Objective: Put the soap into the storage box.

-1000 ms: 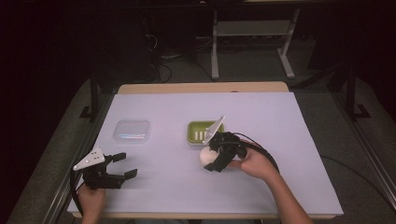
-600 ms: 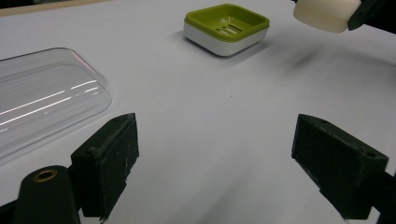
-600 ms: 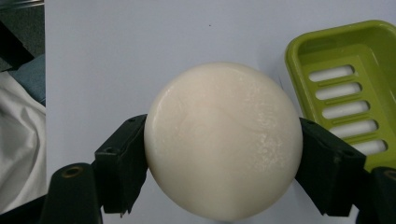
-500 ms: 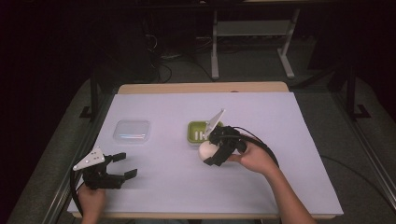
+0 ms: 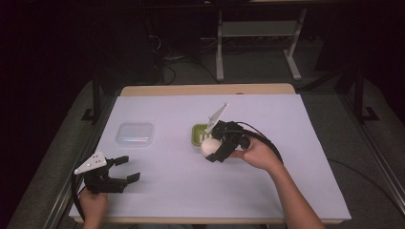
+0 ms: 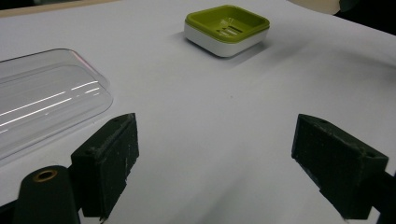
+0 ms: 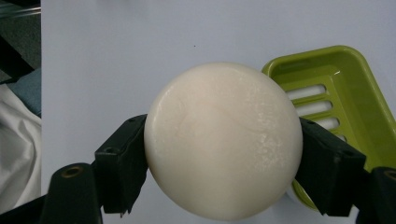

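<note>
The right gripper (image 5: 213, 149), clamped on a round white soap (image 7: 223, 140), has carried it closer to the green soap dish (image 6: 227, 29), probably to drop it in, while the left gripper (image 5: 125, 169) waits wide open, empty.

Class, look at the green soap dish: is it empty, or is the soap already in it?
Empty. The green soap dish shows a bare slotted floor, and the round white soap sits clamped in the right gripper, beside the dish rather than in it.

The soap (image 7: 222, 140) hides part of the green dish (image 7: 343, 98).
</note>
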